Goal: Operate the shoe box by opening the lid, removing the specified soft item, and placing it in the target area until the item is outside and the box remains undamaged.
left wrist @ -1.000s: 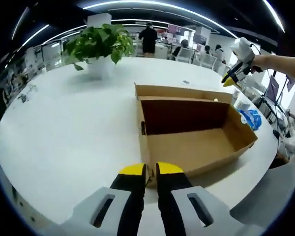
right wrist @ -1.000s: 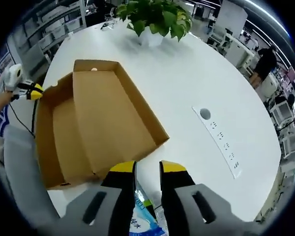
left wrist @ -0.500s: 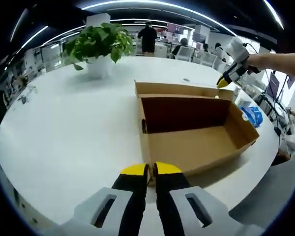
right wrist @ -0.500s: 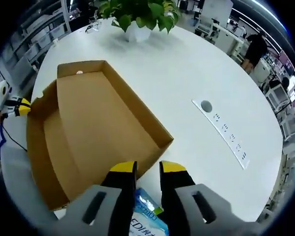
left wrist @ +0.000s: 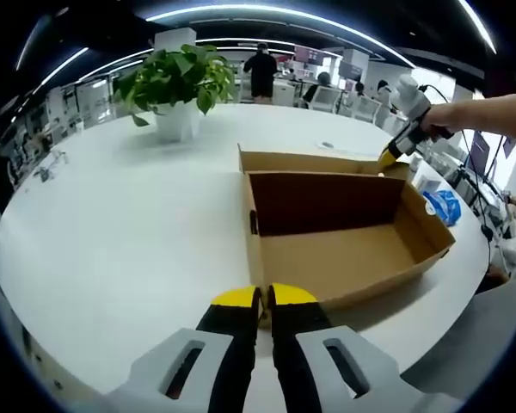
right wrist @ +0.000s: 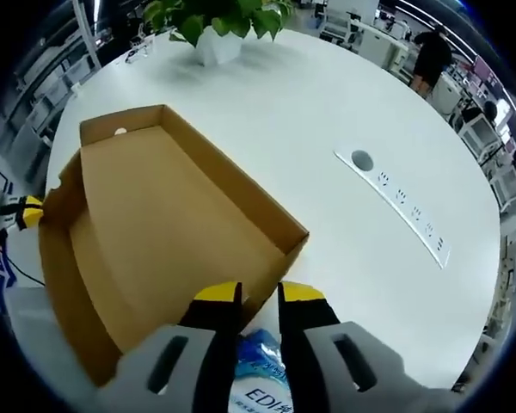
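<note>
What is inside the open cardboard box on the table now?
The box looks empty: both views show only its bare brown floor and walls. The blue packet lies outside it, under the right tongs. The corner behind the near wall is hidden in the left gripper view.

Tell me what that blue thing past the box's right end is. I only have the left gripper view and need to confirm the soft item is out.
Observer: In the right gripper view it is a soft blue packet with white lettering. It lies on the table just outside the shoe box, by its end wall.
Operator: Is the right gripper holding it?
Observer: It doesn't look so. The right gripper hovers above the packet with its jaws slightly apart and nothing between them.
Operator: Is anything hidden against the box's near wall?
Observer: No. That wall's inner face is bare cardboard, and so is the floor beside it.
</note>
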Demonstrator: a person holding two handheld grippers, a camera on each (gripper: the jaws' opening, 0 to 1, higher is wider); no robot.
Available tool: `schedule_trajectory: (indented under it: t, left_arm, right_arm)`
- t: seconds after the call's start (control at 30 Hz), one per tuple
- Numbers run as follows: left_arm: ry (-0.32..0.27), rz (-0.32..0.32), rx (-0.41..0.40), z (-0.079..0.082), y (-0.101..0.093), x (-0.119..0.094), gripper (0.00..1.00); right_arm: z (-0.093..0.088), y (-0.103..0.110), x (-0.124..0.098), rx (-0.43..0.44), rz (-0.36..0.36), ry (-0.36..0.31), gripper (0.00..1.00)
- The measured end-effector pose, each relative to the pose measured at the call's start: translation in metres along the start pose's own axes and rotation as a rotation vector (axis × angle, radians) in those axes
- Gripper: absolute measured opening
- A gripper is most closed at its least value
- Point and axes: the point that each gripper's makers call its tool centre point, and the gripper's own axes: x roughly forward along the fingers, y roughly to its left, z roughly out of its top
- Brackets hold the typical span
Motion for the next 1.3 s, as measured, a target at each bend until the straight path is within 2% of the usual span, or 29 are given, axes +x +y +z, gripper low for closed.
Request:
schedule_trajectory:
  t: [0.27, 0.7, 1.3]
  left_arm:
    - [0.001, -0.002, 0.005, 0.0, 0.0, 0.0, 0.01]
    - [0.006, 0.002, 0.009, 0.0, 0.0, 0.0, 0.01]
    - [0.016, 0.013, 0.016, -0.001, 0.0, -0.001, 0.0]
  right_arm:
    - [-0.001, -0.005, -0.005, 0.041, -0.018, -0.015, 0.03]
    - [0.004, -0.002, -0.018, 0.028, -0.036, -0.053, 0.01]
    - [0.015, 0.002, -0.043, 0.037, -0.056, -0.173, 0.0]
